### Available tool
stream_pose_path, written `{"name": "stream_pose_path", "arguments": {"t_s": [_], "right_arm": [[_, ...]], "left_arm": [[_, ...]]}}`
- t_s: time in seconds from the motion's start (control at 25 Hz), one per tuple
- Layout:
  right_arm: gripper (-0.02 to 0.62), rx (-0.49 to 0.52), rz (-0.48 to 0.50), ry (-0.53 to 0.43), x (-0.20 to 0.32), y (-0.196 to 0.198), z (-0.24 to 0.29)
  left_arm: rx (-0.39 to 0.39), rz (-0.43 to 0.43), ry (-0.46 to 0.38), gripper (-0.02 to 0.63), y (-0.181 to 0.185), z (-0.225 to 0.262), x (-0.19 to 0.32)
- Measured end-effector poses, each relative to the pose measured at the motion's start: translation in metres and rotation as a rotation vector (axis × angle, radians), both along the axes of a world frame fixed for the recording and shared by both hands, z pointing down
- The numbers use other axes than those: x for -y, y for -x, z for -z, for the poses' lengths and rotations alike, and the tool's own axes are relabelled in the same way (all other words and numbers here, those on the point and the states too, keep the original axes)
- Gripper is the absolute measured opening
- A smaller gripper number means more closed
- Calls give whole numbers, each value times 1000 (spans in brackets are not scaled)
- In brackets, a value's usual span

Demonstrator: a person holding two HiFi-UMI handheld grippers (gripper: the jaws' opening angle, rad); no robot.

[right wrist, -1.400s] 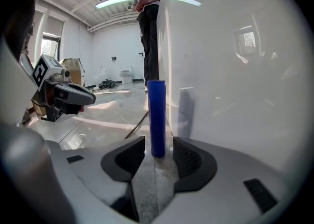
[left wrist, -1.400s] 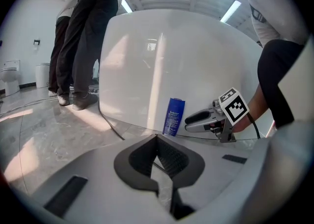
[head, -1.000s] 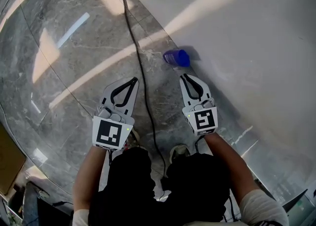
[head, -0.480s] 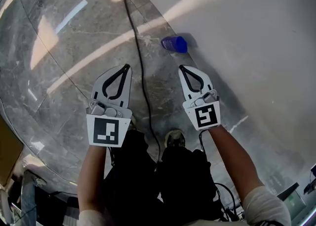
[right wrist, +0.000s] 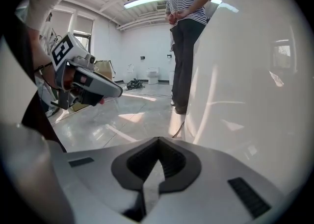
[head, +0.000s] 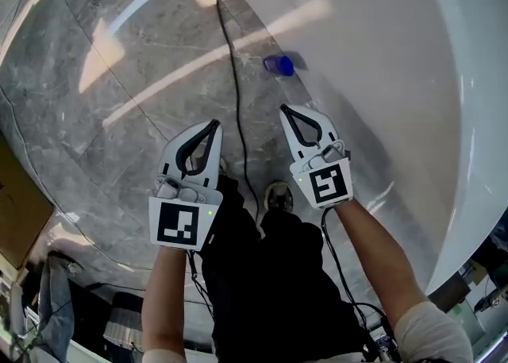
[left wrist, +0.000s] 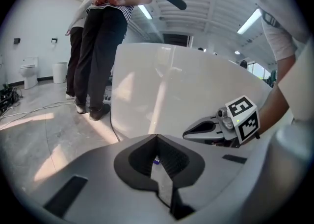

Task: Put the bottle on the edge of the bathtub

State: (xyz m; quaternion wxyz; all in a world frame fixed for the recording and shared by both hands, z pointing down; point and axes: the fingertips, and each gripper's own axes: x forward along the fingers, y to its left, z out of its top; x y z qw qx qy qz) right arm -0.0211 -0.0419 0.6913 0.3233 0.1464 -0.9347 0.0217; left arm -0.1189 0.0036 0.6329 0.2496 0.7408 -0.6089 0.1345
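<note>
The blue bottle [head: 279,64] lies on the grey marble floor against the foot of the white bathtub [head: 381,59]. Both grippers hang over the floor short of it, holding nothing. My left gripper [head: 213,125] is shut, well left of the bottle. My right gripper [head: 284,109] is shut, its tips a short way below the bottle in the head view. In the left gripper view a speck of the blue bottle [left wrist: 156,160] shows through the hollow behind the closed tips, and the right gripper [left wrist: 187,133] floats before the bathtub wall [left wrist: 186,86]. The right gripper view looks along the bathtub side [right wrist: 245,95].
A black cable [head: 234,75] runs across the floor between the grippers. Two people [left wrist: 105,46] stand at the far end of the tub. A toilet [left wrist: 28,68] stands by the far wall. A cardboard box [head: 20,210] sits at the left edge.
The head view has pulled back: the bottle looks smaller and farther from the grippers, and more of the bathtub shows at the right. Both grippers stay empty.
</note>
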Motion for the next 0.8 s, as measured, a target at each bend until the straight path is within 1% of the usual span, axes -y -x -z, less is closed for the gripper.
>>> {"name": "stream_pose_path", "arguments": {"t_s": [0.12, 0.36, 0.48, 0.72, 0.8], "right_arm": [[5, 11, -33, 13, -1, 0, 35], [5, -19, -16, 14, -23, -5, 118], [5, 12, -71, 44, -28, -11, 154], [5, 44, -239, 93, -22, -30, 218], [5, 40, -231, 71, -20, -32, 239]], "left_arm": [[-19, 15, 28, 11, -4, 36, -7], [-48, -1, 58, 11, -5, 114, -21], [-41, -29, 65, 11, -9, 146, -23], [-92, -54, 58, 11, -33, 204, -15], [-101, -74, 71, 11, -42, 218, -15]]}}
